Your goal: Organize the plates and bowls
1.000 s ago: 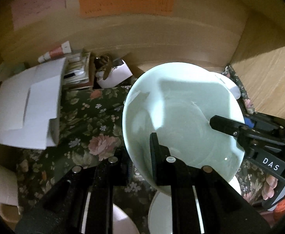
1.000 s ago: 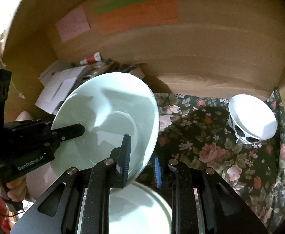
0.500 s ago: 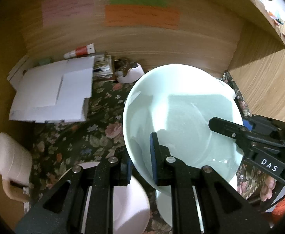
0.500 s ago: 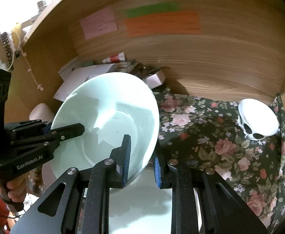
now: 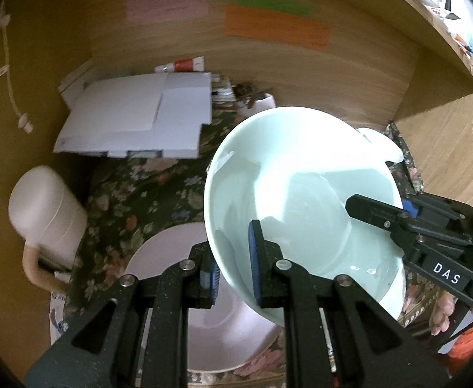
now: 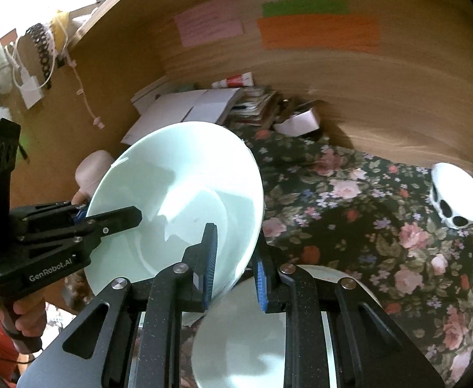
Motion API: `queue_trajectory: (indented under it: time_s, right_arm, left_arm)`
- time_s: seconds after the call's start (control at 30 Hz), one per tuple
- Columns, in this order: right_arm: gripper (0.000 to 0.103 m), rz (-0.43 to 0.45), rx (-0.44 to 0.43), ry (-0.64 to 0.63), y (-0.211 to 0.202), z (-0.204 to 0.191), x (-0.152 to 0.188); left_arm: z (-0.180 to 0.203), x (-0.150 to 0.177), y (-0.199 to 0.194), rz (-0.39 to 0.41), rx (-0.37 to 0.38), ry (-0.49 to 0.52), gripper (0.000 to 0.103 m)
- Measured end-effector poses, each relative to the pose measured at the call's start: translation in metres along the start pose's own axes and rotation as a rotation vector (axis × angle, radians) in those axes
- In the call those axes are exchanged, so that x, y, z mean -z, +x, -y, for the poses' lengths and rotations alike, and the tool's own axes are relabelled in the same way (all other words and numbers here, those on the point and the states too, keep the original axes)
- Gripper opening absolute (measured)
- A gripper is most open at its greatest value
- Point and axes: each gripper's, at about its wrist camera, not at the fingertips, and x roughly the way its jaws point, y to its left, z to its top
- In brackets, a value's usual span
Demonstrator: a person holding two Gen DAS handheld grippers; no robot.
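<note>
A large pale green bowl is held in the air, tilted, by both grippers. My left gripper is shut on its left rim; it also shows in the right wrist view. My right gripper is shut on the bowl's right rim; it also shows in the left wrist view. A pinkish plate lies on the floral cloth below the left gripper. A pale plate lies below the right gripper. A white bowl with dark spots sits at the far right.
A floral cloth covers the desk inside a wooden alcove. White folded cardboard and stacked papers lie at the back left. A cream mug stands at the left. Coloured notes hang on the back wall.
Both grippers have lifted the green bowl upward and back toward me; more of the desk, the pinkish plate and the mug have come into view.
</note>
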Motion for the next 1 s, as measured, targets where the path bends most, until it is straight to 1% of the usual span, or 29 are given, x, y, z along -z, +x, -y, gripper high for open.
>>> queue_trajectory:
  time_s: [0.37,0.53,0.7,1.0]
  right_arm:
    - [0.019,-0.055,-0.073,-0.008,0.028,-0.023,0.012]
    - [0.019,-0.091,-0.103,-0.02,0.043,-0.034,0.017]
    - [0.019,-0.129,-0.112,-0.038,0.06,-0.045,0.023]
    - [0.019,-0.18,-0.12,-0.049,0.075,-0.05,0.024]
  left_arm:
    - [-0.029,0.025,-0.005,-0.027,-0.046,-0.064,0.015]
    - [-0.043,0.038,-0.002,-0.051,-0.053,-0.093,0.015]
    - [-0.057,0.053,0.007,-0.085,-0.063,-0.131,0.015]
    - [-0.071,0.065,0.013,-0.103,-0.067,-0.163,0.015]
